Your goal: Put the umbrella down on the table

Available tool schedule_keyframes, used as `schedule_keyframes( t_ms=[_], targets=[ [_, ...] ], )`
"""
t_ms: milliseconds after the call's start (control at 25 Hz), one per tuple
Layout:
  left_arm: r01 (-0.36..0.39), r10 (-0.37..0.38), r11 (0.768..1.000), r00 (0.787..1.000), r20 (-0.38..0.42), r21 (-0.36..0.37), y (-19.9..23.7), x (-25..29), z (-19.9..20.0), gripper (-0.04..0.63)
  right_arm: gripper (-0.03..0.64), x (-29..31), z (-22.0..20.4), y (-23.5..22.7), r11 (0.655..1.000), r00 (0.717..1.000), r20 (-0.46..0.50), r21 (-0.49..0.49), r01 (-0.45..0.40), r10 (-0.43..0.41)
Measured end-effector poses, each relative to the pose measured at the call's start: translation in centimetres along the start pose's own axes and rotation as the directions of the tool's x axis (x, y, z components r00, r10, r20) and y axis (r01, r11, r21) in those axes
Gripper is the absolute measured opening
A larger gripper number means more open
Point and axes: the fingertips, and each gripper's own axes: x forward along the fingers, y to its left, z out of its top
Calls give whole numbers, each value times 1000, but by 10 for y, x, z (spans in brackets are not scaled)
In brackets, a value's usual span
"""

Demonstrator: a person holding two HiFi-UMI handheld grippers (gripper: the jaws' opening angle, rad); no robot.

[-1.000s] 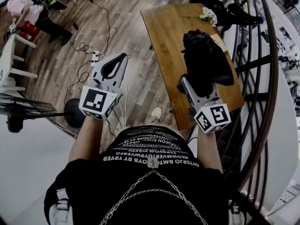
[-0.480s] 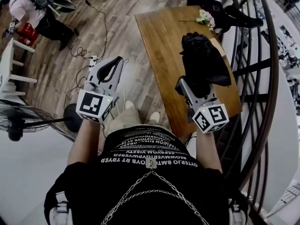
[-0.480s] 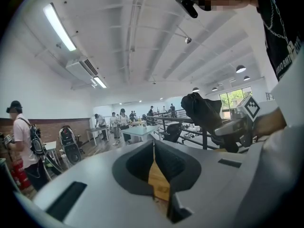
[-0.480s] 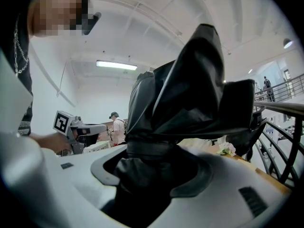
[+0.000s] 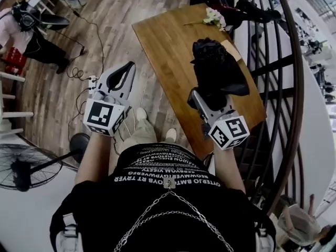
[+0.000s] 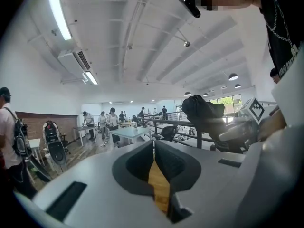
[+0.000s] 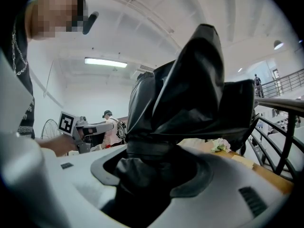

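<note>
Left gripper (image 5: 128, 67): jaws pressed together, nothing in them; has drifted in from over floor toward near-left edge of table (image 5: 165, 41).
Table sits closer than a second ago as person approaches.
Right gripper (image 5: 205, 98): clamped on folded black umbrella (image 5: 214, 67), carried further in, now aloft over table's right half, not touching wood.
Judgement: lowering and release remain.

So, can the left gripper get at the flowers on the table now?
Probably not yet: the left gripper is beside the table, the flowers at its far end; nothing blocks the way.
</note>
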Motion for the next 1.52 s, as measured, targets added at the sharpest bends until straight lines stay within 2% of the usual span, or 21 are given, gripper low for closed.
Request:
schedule_keyframes(
  t_ms=[160, 480, 1080, 1360, 1520],
  targets=[
    [48, -48, 999, 999, 10, 7, 21, 15, 8, 32, 267, 18, 12, 3, 999, 999, 7, 12, 39, -39],
    [82, -82, 997, 996, 39, 5, 65, 41, 16, 32, 267, 60, 28, 4, 997, 997, 16, 9, 75, -75],
    [101, -100, 995, 993, 56, -23, 167, 43, -6, 32, 267, 157, 50, 18, 991, 990, 31, -1, 137, -137],
    [109, -109, 992, 994, 13, -60, 190, 44, -34, 32, 267, 195, 20, -7, 980, 982, -27, 57, 191, -189],
    [123, -125, 991, 992, -34, -51, 187, 64, -47, 32, 267, 213, -10, -38, 975, 976, -84, 80, 209, -202]
  ],
)
